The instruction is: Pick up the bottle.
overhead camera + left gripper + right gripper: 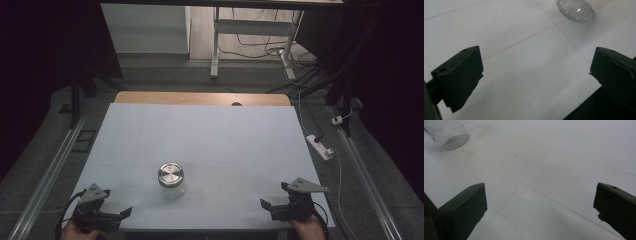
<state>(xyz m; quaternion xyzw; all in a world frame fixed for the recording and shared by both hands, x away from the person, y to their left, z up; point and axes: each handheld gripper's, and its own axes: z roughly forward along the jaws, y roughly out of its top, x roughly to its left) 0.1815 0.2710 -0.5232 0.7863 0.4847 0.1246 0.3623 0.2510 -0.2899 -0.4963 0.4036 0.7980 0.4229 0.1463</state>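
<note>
Glass jar (171,181) with a brushed metal screw lid (170,174), standing upright on the white table (210,135), near the front edge and a little left of centre, roughly between the two grippers but well apart from both. Looks empty, so probably light; rigid, clear walls, likely slick and breakable if knocked over or squeezed hard. Best taken across the glass body below the lid for steadying, with the lid rim as the place to clamp for any twisting; base looks thick and stable in the left gripper view (576,10) and the right gripper view (449,133).

Left gripper (112,216) at the front left corner, jaws spread wide, nothing between them, bare table beneath (534,67). Right gripper (272,206) at the front right, jaws equally wide, empty, aimed inward over the table surface (540,192), touching nothing
</note>
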